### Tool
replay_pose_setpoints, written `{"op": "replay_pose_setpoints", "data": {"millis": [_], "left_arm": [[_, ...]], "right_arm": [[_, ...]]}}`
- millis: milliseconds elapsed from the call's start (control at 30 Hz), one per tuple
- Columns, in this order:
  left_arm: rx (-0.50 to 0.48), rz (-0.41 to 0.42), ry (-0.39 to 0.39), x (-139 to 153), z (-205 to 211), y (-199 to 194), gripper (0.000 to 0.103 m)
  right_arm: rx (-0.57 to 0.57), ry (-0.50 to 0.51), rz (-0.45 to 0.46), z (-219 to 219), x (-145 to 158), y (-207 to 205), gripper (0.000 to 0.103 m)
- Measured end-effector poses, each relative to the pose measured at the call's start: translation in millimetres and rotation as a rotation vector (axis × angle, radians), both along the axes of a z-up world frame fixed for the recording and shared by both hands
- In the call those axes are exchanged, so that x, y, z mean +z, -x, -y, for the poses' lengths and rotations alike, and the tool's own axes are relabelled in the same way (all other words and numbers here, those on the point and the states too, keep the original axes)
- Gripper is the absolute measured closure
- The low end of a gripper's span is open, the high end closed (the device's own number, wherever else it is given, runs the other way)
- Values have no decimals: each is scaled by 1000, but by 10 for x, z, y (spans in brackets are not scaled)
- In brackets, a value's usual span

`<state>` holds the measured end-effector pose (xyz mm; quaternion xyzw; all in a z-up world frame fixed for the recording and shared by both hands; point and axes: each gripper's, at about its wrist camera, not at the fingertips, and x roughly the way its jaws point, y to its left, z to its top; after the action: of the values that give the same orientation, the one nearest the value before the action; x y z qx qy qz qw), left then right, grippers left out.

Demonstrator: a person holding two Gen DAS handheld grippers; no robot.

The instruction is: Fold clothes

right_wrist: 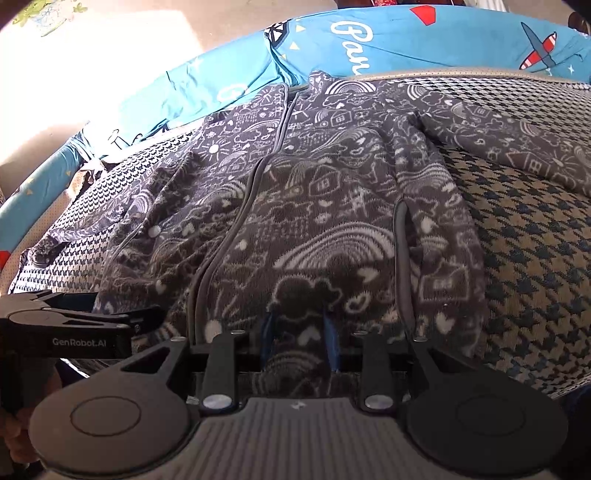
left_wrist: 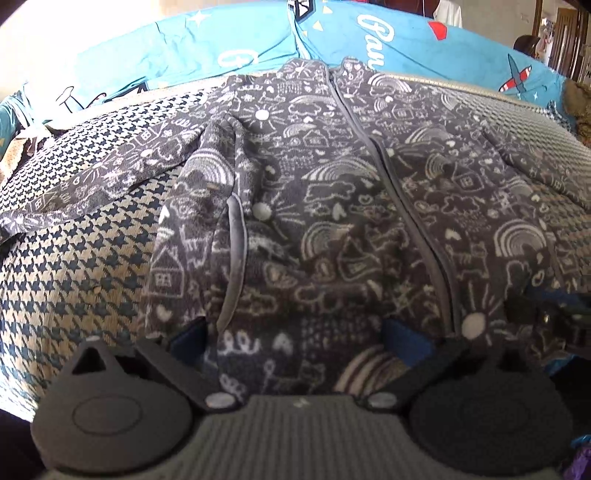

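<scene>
A grey fleece zip jacket (left_wrist: 332, 206) (right_wrist: 325, 206) with white doodles of rainbows, houses and suns lies front-up on the bed, sleeves spread to both sides. Its hem is nearest to me. My left gripper (left_wrist: 297, 338) is open wide, its blue pads far apart, with the hem left of the zip lying loosely between them. The same gripper (right_wrist: 110, 306) shows from the side at the left of the right wrist view. My right gripper (right_wrist: 298, 343) has its blue pads close together, pinching the hem right of the zip, beside the grey-trimmed pocket (right_wrist: 400, 236).
A beige and dark-blue houndstooth cover (left_wrist: 74, 266) (right_wrist: 535, 258) lies under the jacket. Blue printed bedding (left_wrist: 177, 51) (right_wrist: 443, 33) with lettering and aeroplanes lines the far edge. Something brown and furry (left_wrist: 580, 107) sits at the far right.
</scene>
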<state>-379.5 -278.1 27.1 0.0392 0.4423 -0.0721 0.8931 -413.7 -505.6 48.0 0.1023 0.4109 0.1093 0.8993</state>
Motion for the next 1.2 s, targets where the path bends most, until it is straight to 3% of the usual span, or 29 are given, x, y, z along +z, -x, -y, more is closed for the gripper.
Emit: {"op": "replay_pose_setpoints", "data": {"millis": [333,567,833,1067,1200], "left_arm": [[9,53,61,164,42,-22,0],[-5,30,101,205,131,-185,0],[14,12,87,202,198,-303,0],[79,14,45,192,4,-179,0],[134,-14,63,172,-200,-109,0]], "right_arm": [[-16,-71,43,80,135,64,73],[-17,-64,93,147,313,-3,73],[-9,-75,96,300,437,-319,73],[-37,-102,95,453,455,-457,71],[-39,-117,90,451,431,-460,70]]}}
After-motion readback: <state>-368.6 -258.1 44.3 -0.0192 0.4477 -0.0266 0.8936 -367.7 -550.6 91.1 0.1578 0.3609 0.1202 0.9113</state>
